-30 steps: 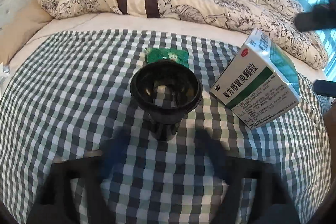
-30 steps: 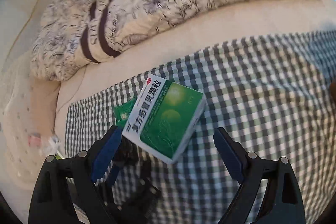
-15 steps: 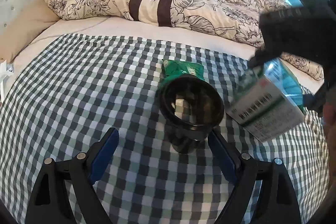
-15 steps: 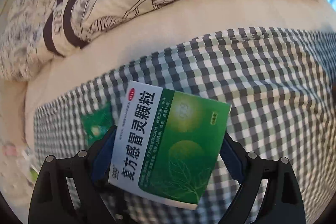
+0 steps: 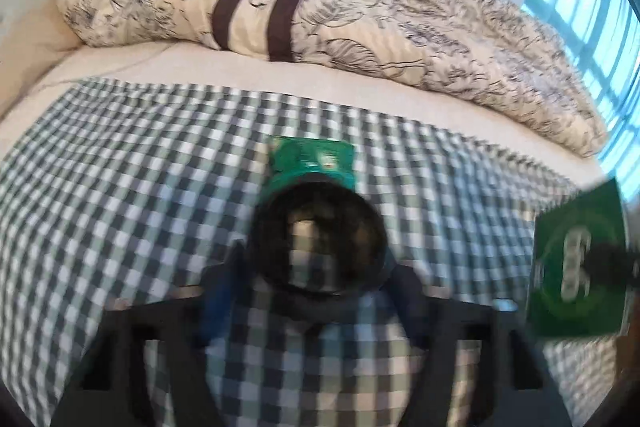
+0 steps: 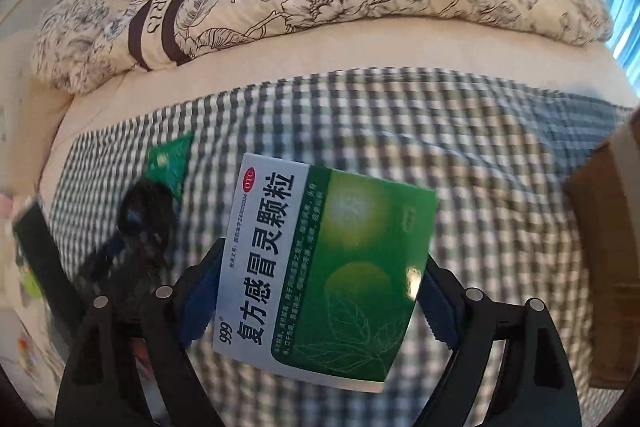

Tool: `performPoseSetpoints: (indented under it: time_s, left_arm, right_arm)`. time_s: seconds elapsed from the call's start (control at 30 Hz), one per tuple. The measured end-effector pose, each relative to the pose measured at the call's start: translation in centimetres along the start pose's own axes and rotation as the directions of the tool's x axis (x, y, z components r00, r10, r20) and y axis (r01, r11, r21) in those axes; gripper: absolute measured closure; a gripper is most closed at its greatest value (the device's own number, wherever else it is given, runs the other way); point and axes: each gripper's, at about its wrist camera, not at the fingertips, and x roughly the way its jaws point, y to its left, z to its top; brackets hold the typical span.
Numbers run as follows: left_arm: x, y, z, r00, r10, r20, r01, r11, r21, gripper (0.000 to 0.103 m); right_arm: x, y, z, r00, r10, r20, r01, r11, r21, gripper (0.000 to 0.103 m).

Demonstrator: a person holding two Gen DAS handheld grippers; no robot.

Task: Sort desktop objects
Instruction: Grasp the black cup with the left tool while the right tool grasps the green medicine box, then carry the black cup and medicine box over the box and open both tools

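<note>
Both grippers moved: right gripper (image 6: 316, 291) lifted medicine box (image 6: 326, 267); left gripper (image 5: 316, 291) reached black cup (image 5: 320, 239).

**A bedroom at home, with the bed serving as the worktop**

A floral duvet (image 5: 360, 7) with dark stripes is lying bunched across the bed from ten to two o'clock, resting on a cream sheet (image 6: 360, 43). A green-and-white checked cloth (image 5: 120, 187) is covering the mattress nearer the cameras. Daylight is coming through a window (image 5: 592, 7) at two o'clock. Household items are sitting on the cloth: a green sachet (image 5: 316, 163) at twelve o'clock and a black funnel-shaped cup (image 5: 320, 239) just beside it. A cardboard box (image 6: 604, 227) is showing at three o'clock in the right wrist view.
</note>
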Motion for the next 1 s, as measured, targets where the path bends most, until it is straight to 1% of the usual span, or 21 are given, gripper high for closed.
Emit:
performPoseSetpoints:
  time_s: [0.07, 0.13, 0.2, 0.3, 0.43, 0.53, 0.63, 0.73, 0.83, 1.0]
  left_arm:
    - [-0.5, -0.5, -0.1, 1.0, 0.009, 0.002, -0.01, 1.0, 0.025, 0.05]
    - [-1.9, -1.3, -0.5, 1.0, 0.022, 0.018, -0.023, 0.998, 0.058, 0.05]
    - [-3.7, -2.1, -0.7, 0.998, 0.048, 0.034, -0.051, 0.995, 0.081, 0.05]
    - [-6.8, -3.5, -1.2, 0.996, 0.067, 0.054, -0.072, 0.992, 0.1, 0.05]
    - [-10.3, -5.6, -1.5, 0.997, 0.053, 0.055, -0.059, 0.992, 0.112, 0.05]
    - [-12.1, -7.1, -1.8, 0.998, 0.039, 0.053, -0.046, 0.99, 0.132, 0.05]
    - [-13.4, -8.9, -2.0, 0.998, 0.041, 0.055, -0.049, 0.986, 0.162, 0.05]
    - [-14.9, -11.3, -2.2, 0.998, 0.022, 0.065, -0.034, 0.98, 0.196, 0.05]
    - [-16.7, -14.4, -2.3, 0.996, -0.008, 0.088, -0.013, 0.971, 0.239, 0.05]
    - [-19.3, -21.2, -1.7, 0.989, -0.097, 0.11, 0.059, 0.95, 0.307, 0.05]
  right_arm:
    - [-1.0, -0.3, -1.0, 1.0, -0.014, 0.019, 0.015, 1.0, -0.025, 0.019]
    - [-1.9, -0.7, -1.8, 0.999, -0.014, 0.033, 0.016, 0.998, -0.053, 0.019]
    - [-2.9, -0.9, -2.5, 0.999, 0.003, 0.034, -0.001, 0.998, -0.064, 0.019]
    - [-4.0, -1.5, -3.3, 0.999, 0.02, 0.034, -0.018, 0.997, -0.074, 0.02]
    - [-5.4, -2.2, -4.5, 0.999, 0.03, 0.037, -0.027, 0.997, -0.076, 0.02]
    - [-6.8, -2.7, -5.3, 0.998, 0.037, 0.054, -0.032, 0.996, -0.083, 0.02]
    - [-8.7, -4.0, -5.9, 0.996, 0.039, 0.078, -0.034, 0.997, -0.072, 0.02]
    - [-10.5, -5.6, -6.2, 0.994, 0.036, 0.101, -0.031, 0.998, -0.052, 0.02]
    - [-13.2, -8.0, -6.5, 0.989, 0.025, 0.145, -0.022, 1.0, -0.023, 0.02]
    - [-17.3, -11.7, -6.3, 0.98, -0.002, 0.201, 0.0, 1.0, 0.01, 0.02]
